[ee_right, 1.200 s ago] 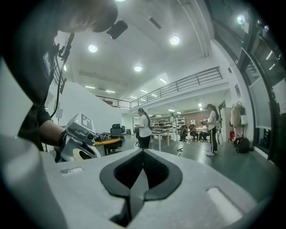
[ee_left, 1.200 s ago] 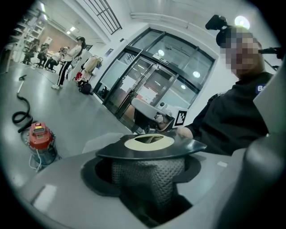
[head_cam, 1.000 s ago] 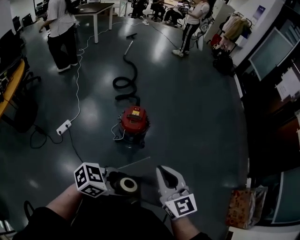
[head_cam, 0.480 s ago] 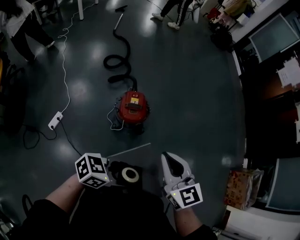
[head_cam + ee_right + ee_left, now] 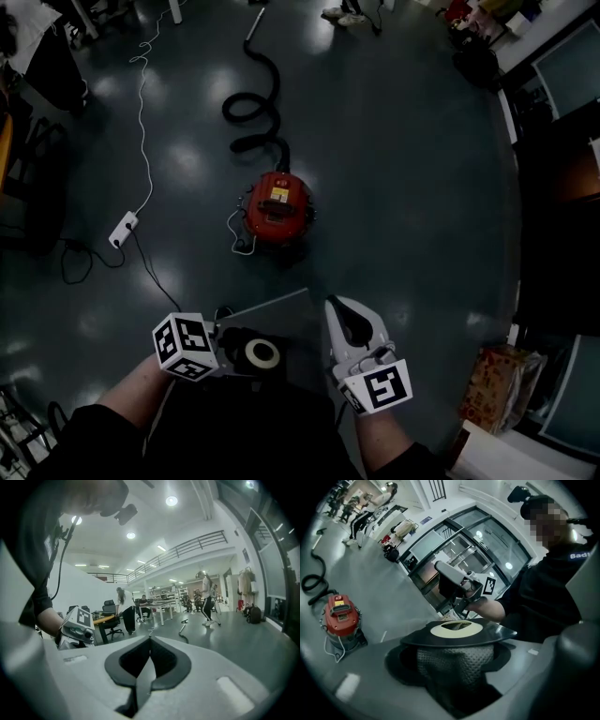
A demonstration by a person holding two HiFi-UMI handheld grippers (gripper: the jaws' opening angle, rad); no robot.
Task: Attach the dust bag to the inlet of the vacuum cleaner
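Left gripper: your jaws stand wide, clamped on the dust bag, with its grey fabric between them and its collar uppermost.
Right gripper: clenched, holding nothing.
Vacuum cleaner: on the floor, well ahead of both jaws, with its hose beyond.
Step, as judged: you are bringing the bag over.
Next: close the gap, find the inlet, and present the collar squarely.

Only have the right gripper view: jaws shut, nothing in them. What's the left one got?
Observer: The left gripper is closed on the dust bag, with the mesh body between its jaws and the collar ring facing up.
Operator: Vacuum anywhere?
Observer: The red vacuum cleaner stands on the floor ahead of the person, apart from the bag.
Operator: Opened up?
Observer: No, its red top sits in place on the canister.
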